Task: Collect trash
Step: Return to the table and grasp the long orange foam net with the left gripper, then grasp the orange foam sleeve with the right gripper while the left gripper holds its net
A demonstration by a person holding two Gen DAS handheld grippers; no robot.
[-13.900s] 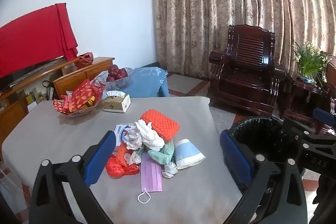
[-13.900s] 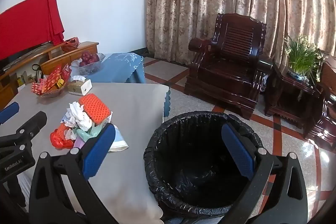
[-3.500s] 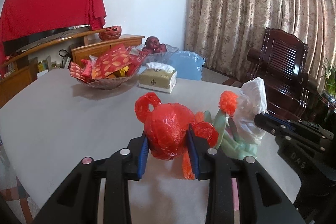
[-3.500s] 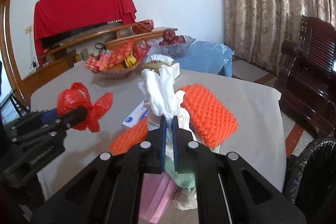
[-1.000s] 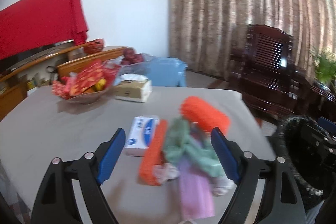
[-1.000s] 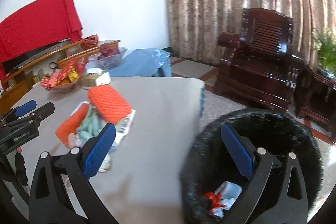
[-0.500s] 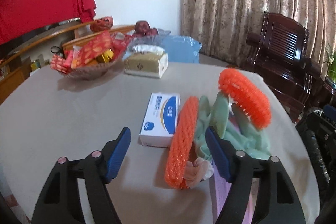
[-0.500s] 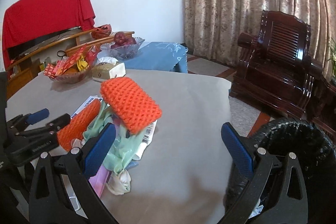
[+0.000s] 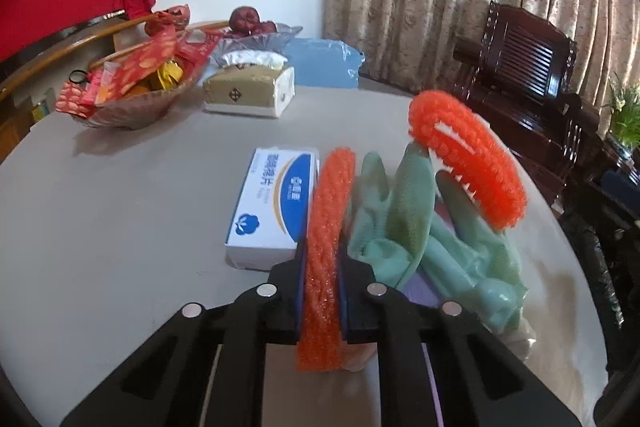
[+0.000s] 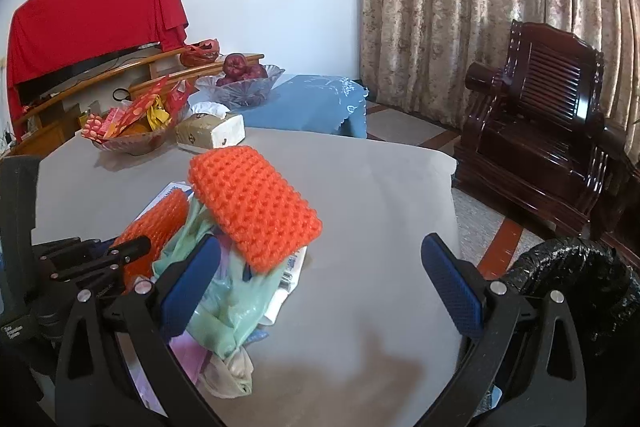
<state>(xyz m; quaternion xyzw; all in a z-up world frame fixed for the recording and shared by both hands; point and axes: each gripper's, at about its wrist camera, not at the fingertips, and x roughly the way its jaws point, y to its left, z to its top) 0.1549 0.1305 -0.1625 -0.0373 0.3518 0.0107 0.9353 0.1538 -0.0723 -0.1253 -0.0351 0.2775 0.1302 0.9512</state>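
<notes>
My left gripper [image 9: 322, 287] has its jaws closing on the near end of a long orange foam net [image 9: 330, 211], with both pads pressed against it. The net lies on the grey table [image 9: 120, 207] between a blue-and-white box [image 9: 276, 203] and a crumpled green plastic bag [image 9: 416, 227]. A second orange foam net [image 10: 256, 211] rests on top of the bag. A purple mask [image 10: 188, 351] shows under the pile. My right gripper [image 10: 320, 279] hangs open over the table right of the pile, nothing between its fingers. The black-lined trash bin [image 10: 576, 287] stands at the far right.
A basket of red snack packets [image 9: 132, 99], a tissue box [image 9: 250, 91] and a glass fruit bowl [image 9: 256, 31] sit at the table's far side. A dark wooden armchair [image 10: 540, 147] stands beyond the bin, by the curtains.
My left gripper came forward and down onto the pile and its jaws closed from wide apart onto the long orange net. My right gripper swung from over the bin toward the pile.
</notes>
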